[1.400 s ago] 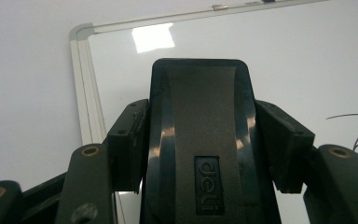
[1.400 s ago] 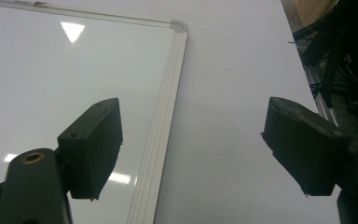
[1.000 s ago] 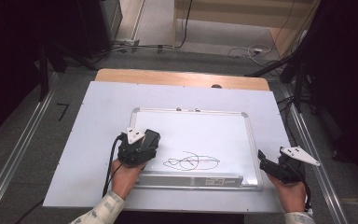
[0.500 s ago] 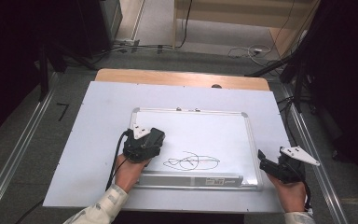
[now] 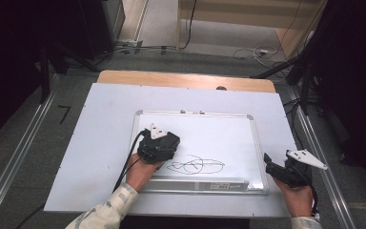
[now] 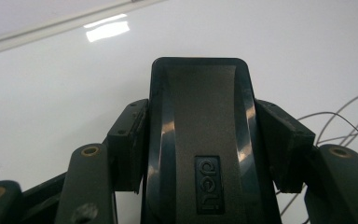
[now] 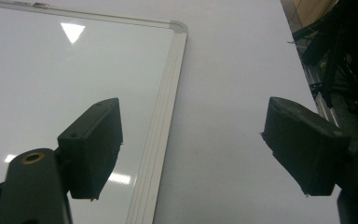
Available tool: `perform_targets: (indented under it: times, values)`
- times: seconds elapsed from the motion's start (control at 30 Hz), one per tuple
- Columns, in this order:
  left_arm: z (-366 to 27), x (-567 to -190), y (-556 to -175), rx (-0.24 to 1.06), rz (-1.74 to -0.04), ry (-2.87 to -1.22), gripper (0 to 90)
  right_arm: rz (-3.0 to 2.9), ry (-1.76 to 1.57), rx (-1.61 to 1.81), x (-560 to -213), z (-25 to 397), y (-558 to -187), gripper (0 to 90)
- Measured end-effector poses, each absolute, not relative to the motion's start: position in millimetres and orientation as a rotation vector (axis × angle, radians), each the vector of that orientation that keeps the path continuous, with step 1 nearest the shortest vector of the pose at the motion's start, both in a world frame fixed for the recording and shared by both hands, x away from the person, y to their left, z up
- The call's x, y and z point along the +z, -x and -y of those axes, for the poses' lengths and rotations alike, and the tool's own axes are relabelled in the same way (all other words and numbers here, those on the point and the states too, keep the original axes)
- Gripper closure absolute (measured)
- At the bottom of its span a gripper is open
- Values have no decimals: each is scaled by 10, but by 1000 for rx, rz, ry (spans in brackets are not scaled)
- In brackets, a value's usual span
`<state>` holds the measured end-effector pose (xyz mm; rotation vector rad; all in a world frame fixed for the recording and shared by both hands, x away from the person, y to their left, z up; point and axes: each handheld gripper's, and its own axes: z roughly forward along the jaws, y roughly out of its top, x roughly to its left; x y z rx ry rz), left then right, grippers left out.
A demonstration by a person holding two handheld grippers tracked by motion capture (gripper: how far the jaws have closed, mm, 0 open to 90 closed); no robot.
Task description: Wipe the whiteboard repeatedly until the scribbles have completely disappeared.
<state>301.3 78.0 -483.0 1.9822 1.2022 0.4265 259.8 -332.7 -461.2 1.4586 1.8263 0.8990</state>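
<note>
Left tongs (image 6: 200, 140) clamped on your eraser (image 6: 200, 116), right tongs (image 5: 279, 171) apart: tilt it and the scribble (image 5: 195, 165) on the whiteboard (image 5: 209, 131) may smear.

Even overhead light on the pale table (image 5: 100, 143), surroundings falling into deep shadow, bright glare patches on the glossy whiteboard (image 6: 107, 28) in both gripper views, close black jaws soft, high view slightly grainy

Bench (image 5: 100, 143) — pale top, wood strip along 12 o'clock edge. Whiteboard (image 5: 209, 138) lies flat on it, centre toward 4 o'clock — scribbled lines.
</note>
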Motion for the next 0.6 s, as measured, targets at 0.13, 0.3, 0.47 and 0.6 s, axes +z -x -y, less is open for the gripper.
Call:
perform_targets:
  times: [0.13, 0.3, 0.47, 0.6]
  values:
    - [-734, -4870, -3023, 401, -1186, -2008, 399, -1826, -1459, 899, -4610, 3321, -2596, 182]
    - [-657, -4923, -2993, 383, -1139, -2040, 399, -1826, -1459, 896, -4612, 3321, -2598, 183]
    - [-626, -4949, -2971, 411, -1107, -2068, 400, -1826, -1458, 896, -4613, 3319, -2599, 183]
    - [-614, -4949, -2962, 424, -1105, -2075, 397, -1827, -1459, 895, -4613, 3321, -2598, 182]
